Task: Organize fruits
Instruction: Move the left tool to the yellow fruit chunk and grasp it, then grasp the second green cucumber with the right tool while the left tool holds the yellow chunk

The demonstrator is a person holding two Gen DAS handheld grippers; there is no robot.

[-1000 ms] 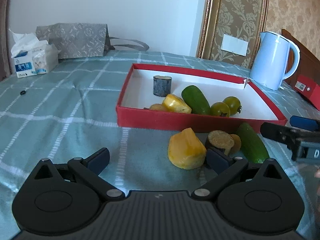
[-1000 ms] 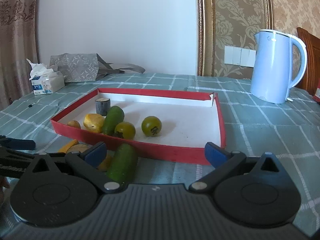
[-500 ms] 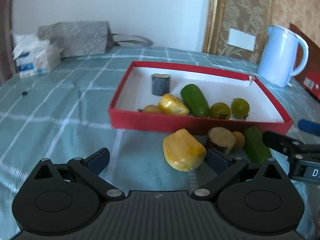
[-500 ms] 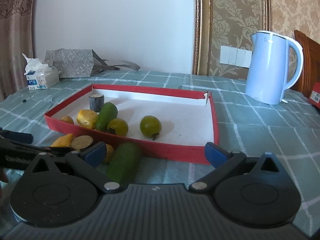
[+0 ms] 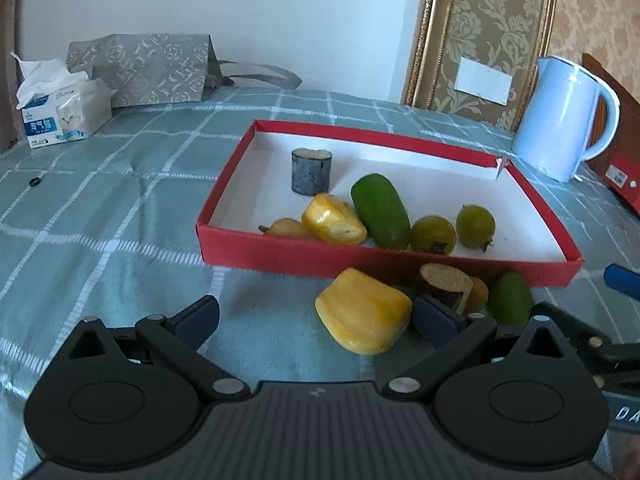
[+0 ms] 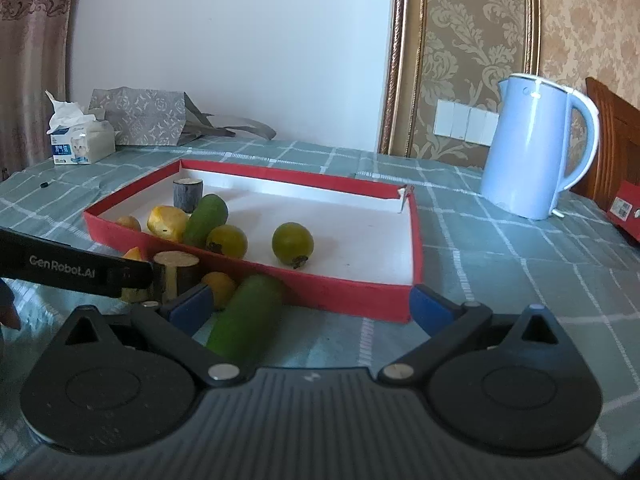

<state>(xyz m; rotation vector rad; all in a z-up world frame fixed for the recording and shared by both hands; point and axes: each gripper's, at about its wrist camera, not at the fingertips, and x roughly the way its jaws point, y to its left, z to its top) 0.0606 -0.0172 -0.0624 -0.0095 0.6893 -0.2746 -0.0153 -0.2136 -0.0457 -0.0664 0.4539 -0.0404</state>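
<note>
Left wrist: left gripper gapes by yellow fruit; right gripper likewise spread, seemingly empty.

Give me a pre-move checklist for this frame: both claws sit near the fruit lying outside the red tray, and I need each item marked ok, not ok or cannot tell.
1. Left claw open: ok; the yellow piece lies between its fingers.
2. Right claw open: ok; the green fruit sits just inside its left finger.
3. Both claws empty: ok.
4. Free floor in the red tray: ok, its right half is bare.
5. Claws apart from each other: cannot tell; the left claw's arm crosses close in the right wrist view.
6. Brown-topped piece clear of the left claw's right finger: cannot tell.
</note>
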